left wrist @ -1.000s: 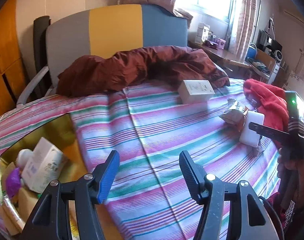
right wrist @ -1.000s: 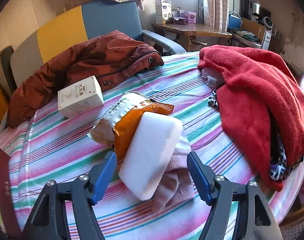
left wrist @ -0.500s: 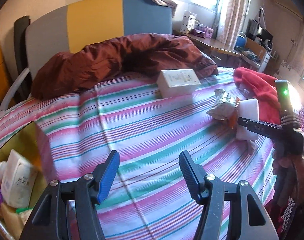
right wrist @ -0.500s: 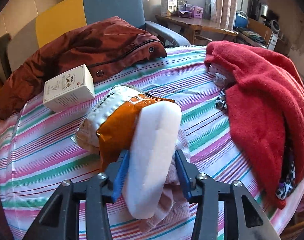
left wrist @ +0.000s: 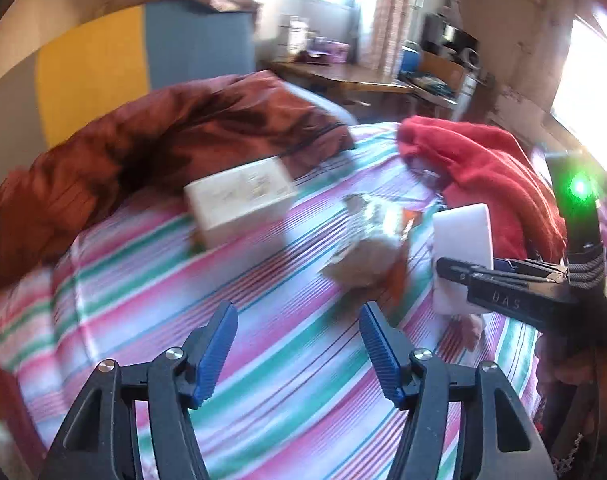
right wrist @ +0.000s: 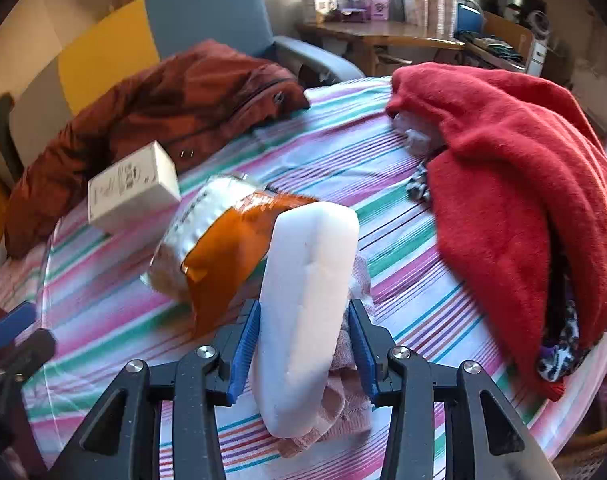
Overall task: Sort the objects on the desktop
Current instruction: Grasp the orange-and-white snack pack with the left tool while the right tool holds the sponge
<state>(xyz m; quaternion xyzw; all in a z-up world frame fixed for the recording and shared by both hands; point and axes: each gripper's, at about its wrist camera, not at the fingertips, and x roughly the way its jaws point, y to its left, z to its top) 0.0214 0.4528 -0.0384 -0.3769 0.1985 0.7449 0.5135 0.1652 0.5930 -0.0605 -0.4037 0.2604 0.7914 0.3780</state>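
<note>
right gripper (right wrist: 303, 344) clamps the white rounded foam block (right wrist: 307, 312); left gripper (left wrist: 299, 344) hangs wide and empty.

the block stands on edge above the striped pink-and-green cloth of the bench (right wrist: 383, 168), blue pads pressed on both its sides, a pink knitted cloth (right wrist: 343, 400) bunched under it. an orange-and-silver foil snack packet (right wrist: 223, 240) leans against its left side. a cream cardboard box (right wrist: 133, 192) lies near a rust-brown jacket (right wrist: 163, 108); a red fleece garment (right wrist: 523, 184) is heaped on the right.

Bare striped cloth (left wrist: 295, 380); snack bag (left wrist: 367, 256) blocks beyond.
</note>
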